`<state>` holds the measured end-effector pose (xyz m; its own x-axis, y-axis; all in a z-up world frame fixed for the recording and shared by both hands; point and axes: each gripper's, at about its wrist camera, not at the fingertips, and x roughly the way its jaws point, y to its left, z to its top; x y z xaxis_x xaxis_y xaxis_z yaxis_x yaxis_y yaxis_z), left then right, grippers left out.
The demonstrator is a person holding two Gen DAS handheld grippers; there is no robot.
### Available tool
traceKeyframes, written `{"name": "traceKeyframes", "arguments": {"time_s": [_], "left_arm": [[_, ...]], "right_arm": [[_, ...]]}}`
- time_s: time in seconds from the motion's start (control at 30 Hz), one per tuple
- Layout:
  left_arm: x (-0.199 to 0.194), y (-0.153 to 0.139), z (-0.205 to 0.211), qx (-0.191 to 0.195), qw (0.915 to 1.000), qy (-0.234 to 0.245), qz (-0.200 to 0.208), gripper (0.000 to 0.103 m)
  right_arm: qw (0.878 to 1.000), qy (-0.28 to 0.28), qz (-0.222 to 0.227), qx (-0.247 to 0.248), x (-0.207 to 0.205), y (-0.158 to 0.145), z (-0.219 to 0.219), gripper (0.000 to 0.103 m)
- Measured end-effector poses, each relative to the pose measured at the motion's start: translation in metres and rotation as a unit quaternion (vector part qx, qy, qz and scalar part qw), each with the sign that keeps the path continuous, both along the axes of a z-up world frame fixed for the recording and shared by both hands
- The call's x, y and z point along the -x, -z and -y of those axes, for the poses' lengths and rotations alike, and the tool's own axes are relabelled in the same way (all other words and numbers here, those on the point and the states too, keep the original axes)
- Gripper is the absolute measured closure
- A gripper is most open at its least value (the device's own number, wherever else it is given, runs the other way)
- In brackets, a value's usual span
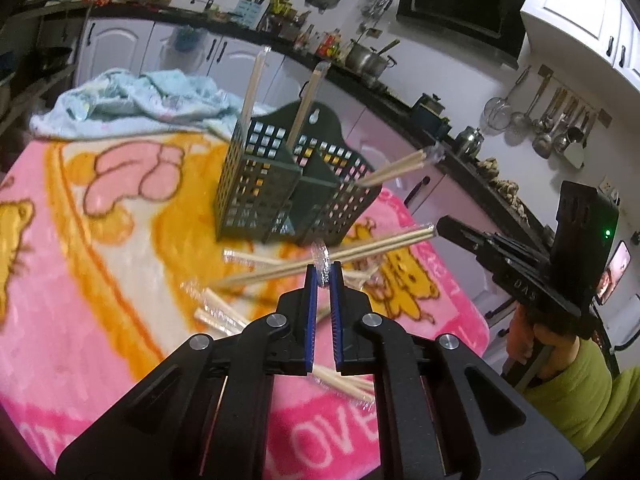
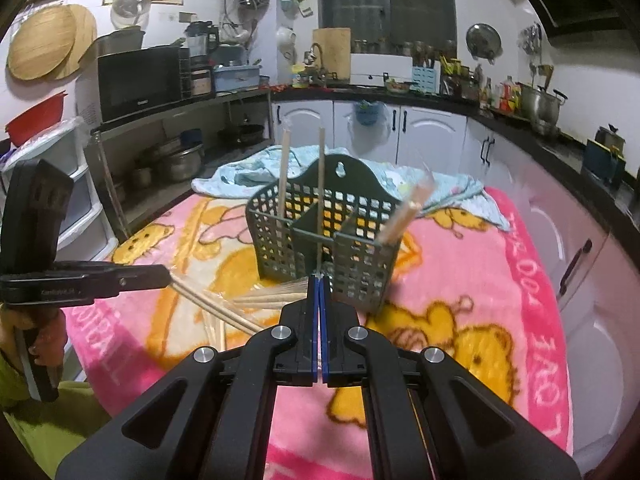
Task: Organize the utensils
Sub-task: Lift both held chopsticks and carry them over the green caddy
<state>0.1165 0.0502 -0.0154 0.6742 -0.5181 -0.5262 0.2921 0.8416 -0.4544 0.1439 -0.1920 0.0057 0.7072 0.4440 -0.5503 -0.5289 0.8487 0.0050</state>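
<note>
A dark green caddy point(image 1: 280, 184) stands upright on a pink cartoon blanket point(image 1: 100, 280) that covers the bench. It has three compartments. A wrapped chopstick pair point(image 1: 251, 92) rises from its left compartment, a second pair point(image 1: 306, 100) stands in the middle one, and a third pair point(image 1: 400, 166) leans out to the right from the right one.

Just near of the caddy, loose wrapped pairs point(image 1: 218, 312) lie scattered on the blanket.

The left gripper point(image 1: 323, 276) has its jaws clenched on the clear wrapper end of a chopstick pair point(image 1: 360, 252), which slants across the view above the blanket, its far end up and to the right.

In the right wrist view the right gripper point(image 2: 319, 278) is clenched tight; a thin sliver of wrapper shows at its tips, and whether it holds a pair I cannot tell. The held pair point(image 2: 216, 306) juts from the left gripper at the left of that view.

A pale blue cloth point(image 1: 132, 100) is bunched on the far side of the blanket. Beyond it, counters and white cabinets point(image 2: 420, 132) run round the kitchen.
</note>
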Motion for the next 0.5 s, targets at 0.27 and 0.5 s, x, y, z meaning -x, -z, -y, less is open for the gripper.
{"name": "traceKeyframes", "arguments": {"time_s": [0.27,0.5], "left_arm": [[-0.006,-0.026,0.006,-0.001,0.9994,0.003,0.035,0.100],[-0.010,-0.050,0.014,0.000,0.9979,0.012,0.063,0.100]], "right_arm": [[1.000,-0.018,0.021,0.006,0.002,-0.017,-0.015,0.102],[0.999,-0.031,0.040,-0.003,0.003,-0.039,-0.018,0.102]]}}
